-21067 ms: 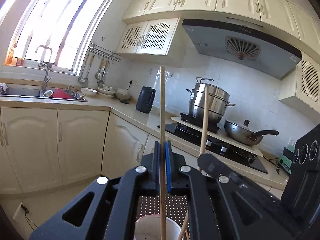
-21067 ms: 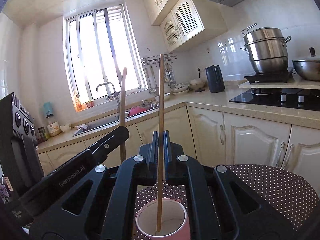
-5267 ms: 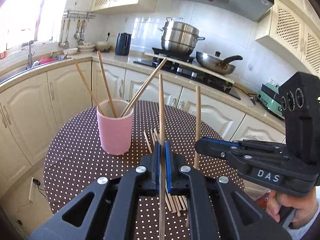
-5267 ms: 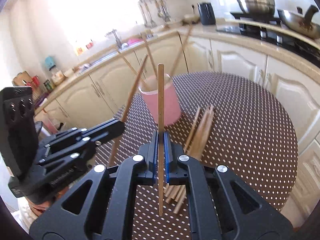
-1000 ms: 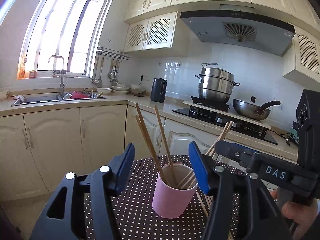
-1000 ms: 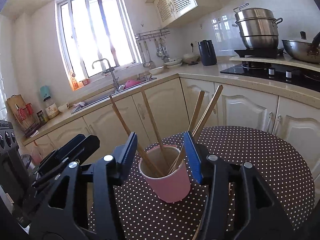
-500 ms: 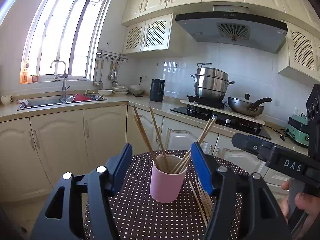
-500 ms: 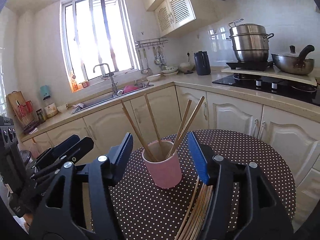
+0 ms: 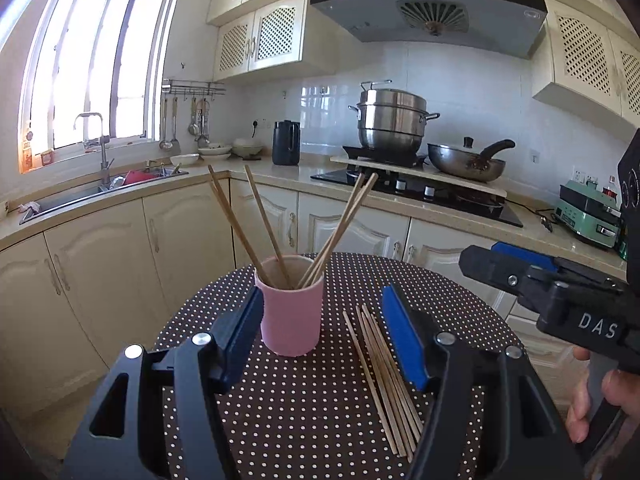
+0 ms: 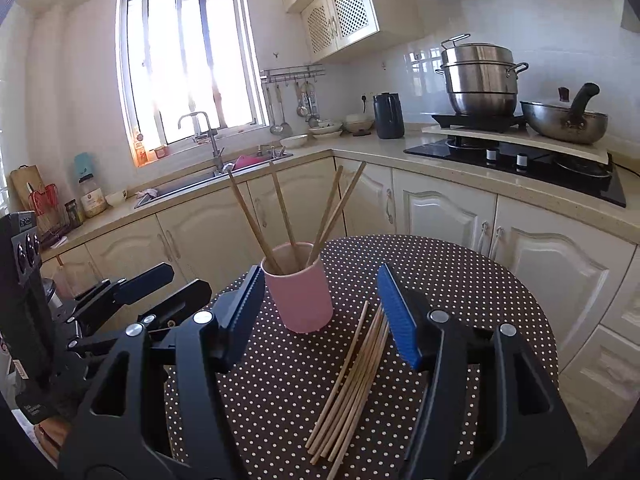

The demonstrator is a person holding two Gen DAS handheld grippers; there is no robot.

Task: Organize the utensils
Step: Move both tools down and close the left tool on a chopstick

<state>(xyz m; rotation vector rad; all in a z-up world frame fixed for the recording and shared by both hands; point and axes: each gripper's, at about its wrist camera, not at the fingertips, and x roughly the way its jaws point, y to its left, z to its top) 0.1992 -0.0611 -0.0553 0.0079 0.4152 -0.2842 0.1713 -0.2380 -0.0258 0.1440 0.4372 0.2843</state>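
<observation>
Kitchen: cream cabinets (image 9: 100,280) ran along two walls under an L-shaped counter (image 10: 400,152), bright window (image 10: 188,68) over the sink (image 9: 72,200), range hood (image 9: 428,16) above the stove (image 10: 516,160). Steamer pot (image 9: 390,120) and wok (image 9: 464,162) sat on the stove, black kettle (image 10: 388,116) on the counter near the corner. Round bench (image 9: 304,400) with a brown polka-dot cloth stood in front of the cabinets. Pink cup (image 9: 290,312) stood upright on the bench, toward its far side, with four or five chopsticks (image 9: 264,216) leaning out of it. Loose chopsticks (image 9: 384,376) lay in a rough bundle on the cloth just right of the cup, not touching it. Left gripper (image 9: 324,320) and right gripper (image 10: 320,304) both had jaws wide apart, nothing between the pads; jaws had just been opening. Each hung above the near side of the bench, clear of cup and bundle.
</observation>
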